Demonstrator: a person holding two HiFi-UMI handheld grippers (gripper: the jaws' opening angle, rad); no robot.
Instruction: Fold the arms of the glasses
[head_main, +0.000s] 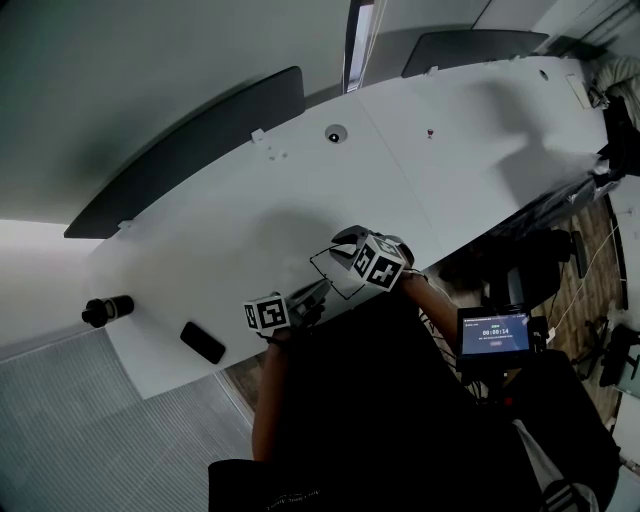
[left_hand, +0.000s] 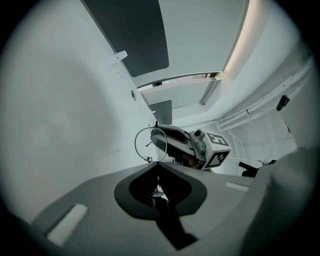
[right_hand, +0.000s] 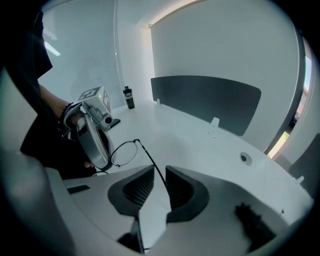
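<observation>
Left gripper (left_hand: 157, 175) is clamped on the glasses (left_hand: 150, 145). The right gripper (right_hand: 159, 171) has its jaws slightly apart around an arm (right_hand: 147, 156) that points to 11 o'clock. The first fold looks pending, and the next move is to swing that arm gently inward.

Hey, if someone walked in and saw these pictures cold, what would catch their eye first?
First, the thin wire glasses held in the air over the near edge of the white table. The left hand-held gripper is shut on the frame; one arm runs between the jaws of the right hand-held gripper. A black bottle stands at the table's left corner.
</observation>
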